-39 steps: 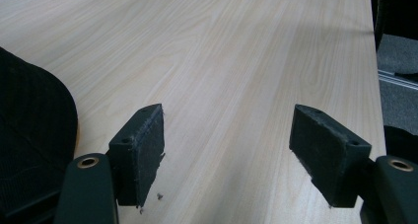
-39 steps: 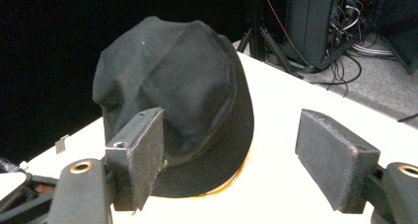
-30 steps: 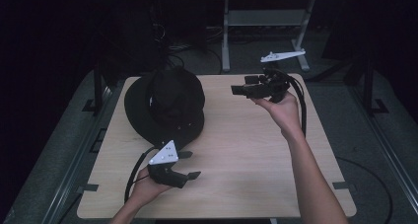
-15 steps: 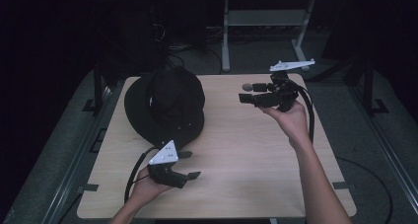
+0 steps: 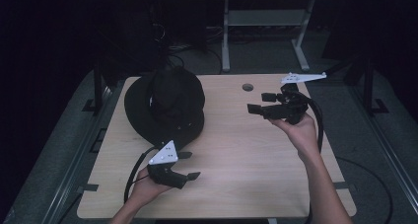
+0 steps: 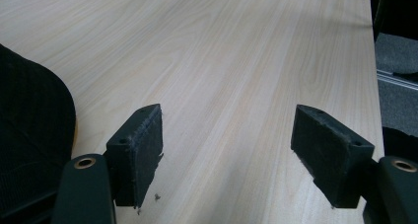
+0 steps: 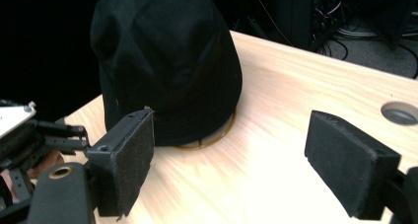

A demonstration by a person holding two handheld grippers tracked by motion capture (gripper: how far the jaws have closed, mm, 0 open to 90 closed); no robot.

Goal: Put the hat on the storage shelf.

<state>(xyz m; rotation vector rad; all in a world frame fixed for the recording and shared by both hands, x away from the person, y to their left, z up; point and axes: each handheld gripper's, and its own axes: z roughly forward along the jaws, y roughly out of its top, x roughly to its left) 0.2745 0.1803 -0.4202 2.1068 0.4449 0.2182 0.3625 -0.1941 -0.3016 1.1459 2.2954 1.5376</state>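
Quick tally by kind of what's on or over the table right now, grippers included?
Black hat: 1
Handheld grippers, both open and empty: 2 (left gripper, right gripper)
Total: 3

One black hat (image 5: 167,108), one wooden tabletop (image 5: 236,165) with one round hole (image 5: 248,87), two hand-held grippers, left gripper (image 5: 188,166) and right gripper (image 5: 255,102), each with two jaws

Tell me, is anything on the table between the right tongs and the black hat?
No. The high view shows bare wood between the right tongs and the black hat; the table's round hole sits off to one side.
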